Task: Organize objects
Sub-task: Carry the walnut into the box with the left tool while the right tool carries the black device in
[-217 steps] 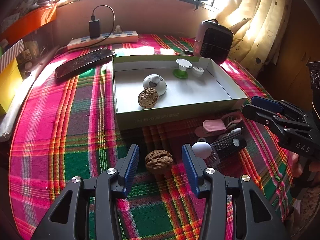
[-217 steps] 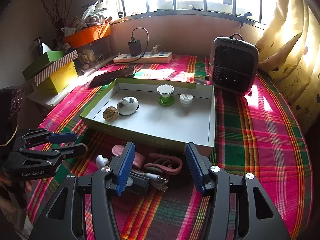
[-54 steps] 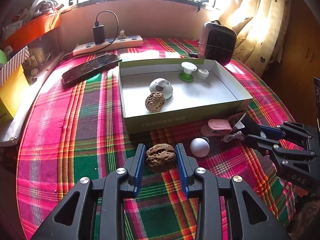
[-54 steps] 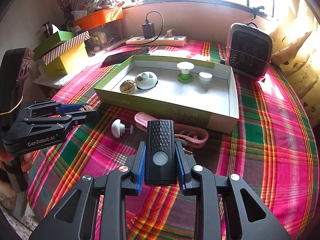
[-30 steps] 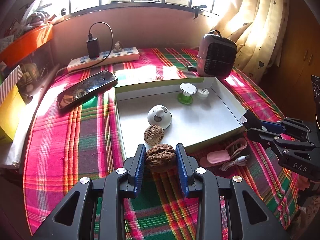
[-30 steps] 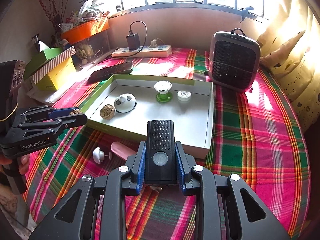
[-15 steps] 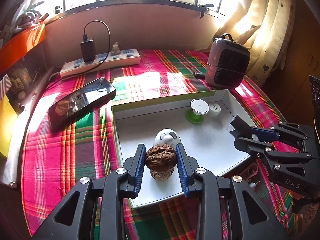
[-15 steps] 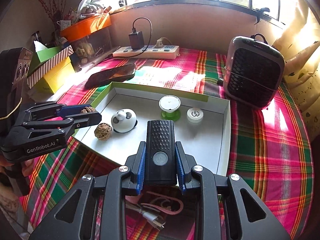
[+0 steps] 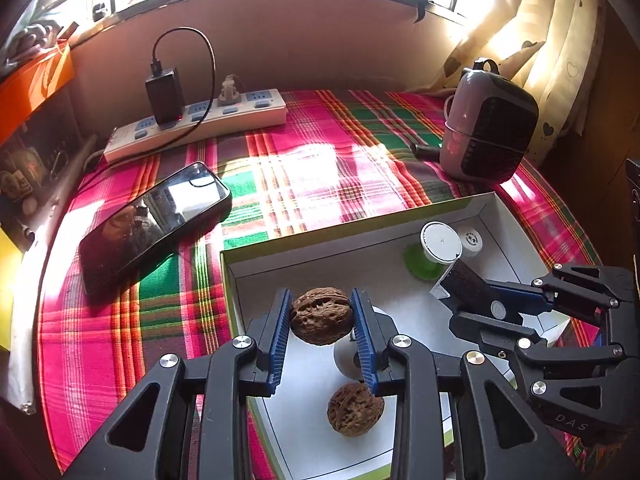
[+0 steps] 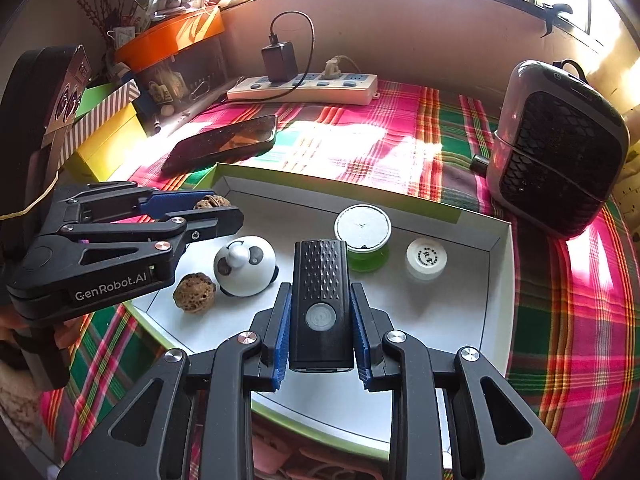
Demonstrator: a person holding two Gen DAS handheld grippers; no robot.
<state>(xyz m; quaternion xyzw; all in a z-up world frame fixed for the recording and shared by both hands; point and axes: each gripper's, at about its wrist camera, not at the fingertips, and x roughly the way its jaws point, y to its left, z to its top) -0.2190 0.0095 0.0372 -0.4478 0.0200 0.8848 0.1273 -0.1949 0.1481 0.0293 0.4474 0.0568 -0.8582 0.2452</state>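
My left gripper (image 9: 321,316) is shut on a brown walnut (image 9: 322,315) and holds it above the left part of the white shallow box (image 9: 280,272). My right gripper (image 10: 320,320) is shut on a black rectangular device (image 10: 321,300) and holds it over the box's front part (image 10: 498,300). In the box lie a second walnut (image 10: 195,292), a white panda figure (image 10: 245,266), a green-based white-topped spool (image 10: 363,236) and a small white cap (image 10: 426,258). The left gripper also shows in the right wrist view (image 10: 212,210), and the right gripper in the left wrist view (image 9: 472,292).
A black phone (image 9: 154,220) lies left of the box on the plaid cloth. A power strip with a charger (image 9: 196,120) runs along the back wall. A small heater (image 9: 488,140) stands at the back right. Pink items and a cable (image 10: 288,464) lie in front of the box.
Both grippers have moved forward over the box with their objects still held. The left one with the walnut is now above the box's left part, past the panda and second walnut.
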